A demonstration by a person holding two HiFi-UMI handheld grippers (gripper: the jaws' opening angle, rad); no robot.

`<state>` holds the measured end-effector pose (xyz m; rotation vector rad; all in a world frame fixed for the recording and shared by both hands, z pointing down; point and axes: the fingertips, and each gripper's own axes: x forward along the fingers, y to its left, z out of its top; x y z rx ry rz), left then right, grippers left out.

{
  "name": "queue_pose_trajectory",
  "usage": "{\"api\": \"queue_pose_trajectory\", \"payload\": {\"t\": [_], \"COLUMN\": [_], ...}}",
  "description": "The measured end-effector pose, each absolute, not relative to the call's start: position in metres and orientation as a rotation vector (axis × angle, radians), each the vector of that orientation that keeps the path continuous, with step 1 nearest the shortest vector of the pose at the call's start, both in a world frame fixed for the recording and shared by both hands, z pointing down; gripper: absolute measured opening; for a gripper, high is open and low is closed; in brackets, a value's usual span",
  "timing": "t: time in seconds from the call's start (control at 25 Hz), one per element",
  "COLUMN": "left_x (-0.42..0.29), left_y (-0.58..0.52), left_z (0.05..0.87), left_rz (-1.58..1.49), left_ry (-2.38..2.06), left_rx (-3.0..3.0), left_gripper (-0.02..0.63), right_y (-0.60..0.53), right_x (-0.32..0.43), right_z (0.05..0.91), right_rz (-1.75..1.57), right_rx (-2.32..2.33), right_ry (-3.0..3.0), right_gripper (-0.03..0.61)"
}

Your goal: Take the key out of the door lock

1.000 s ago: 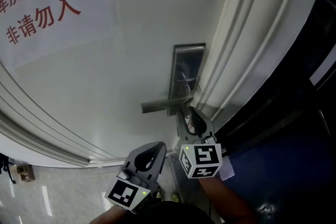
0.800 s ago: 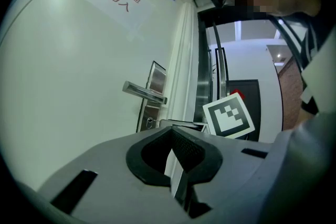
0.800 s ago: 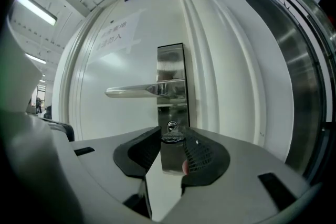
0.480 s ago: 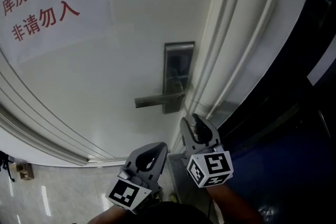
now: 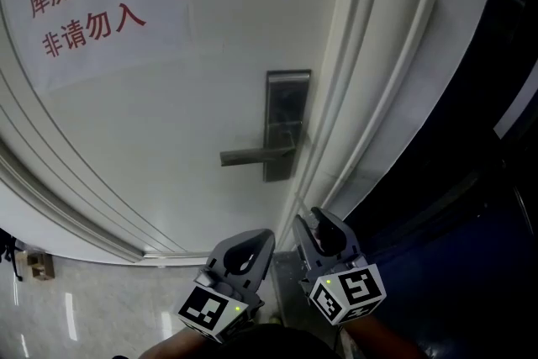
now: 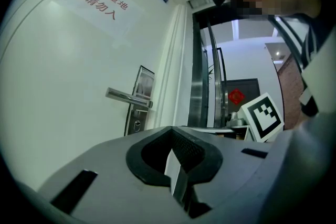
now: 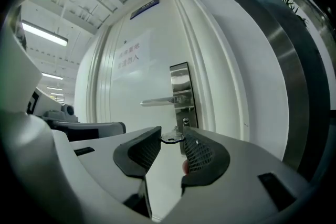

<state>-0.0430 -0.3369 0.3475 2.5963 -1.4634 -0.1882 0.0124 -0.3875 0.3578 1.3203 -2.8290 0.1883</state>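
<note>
My right gripper [image 7: 172,136] is shut on a small metal key [image 7: 167,138], whose bow spans the gap between the two tips. It hangs clear of the door, with the keyhole [image 7: 185,122] a short way beyond it, under the lever handle [image 7: 160,102] on the steel lock plate [image 7: 181,86]. In the head view the right gripper [image 5: 322,224] sits below the lock plate [image 5: 286,124] and handle [image 5: 256,154], apart from both. My left gripper [image 5: 249,246] is beside it, shut and holding nothing. The key is too small to make out in the head view.
The white door carries a paper sign [image 5: 84,8] with red characters at upper left. The moulded white door frame [image 5: 370,97] runs just right of the lock, with dark glass [image 5: 471,181] beyond it. Pale floor [image 5: 84,307] shows at lower left.
My right gripper has drawn back and down from the lock plate, where its tips were a second ago, to a spot well clear of the door. The left gripper has barely moved.
</note>
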Motion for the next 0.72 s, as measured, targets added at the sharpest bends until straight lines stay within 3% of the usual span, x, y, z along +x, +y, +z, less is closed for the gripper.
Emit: {"api": "queue_pose_trajectory", "payload": {"t": [0.72], "left_x": [-0.032], "left_y": [-0.329], "left_z": [0.340], "left_rz": [-0.193], "left_ry": [-1.493], "left_rx": [2.599], "left_gripper": [0.003], "right_y": [-0.368], "right_x": [0.014], "right_z": [0.353], "right_rz": [0.198], "right_rx": [1.282], "right_ry": [-2.864], "right_gripper": [0.135]}}
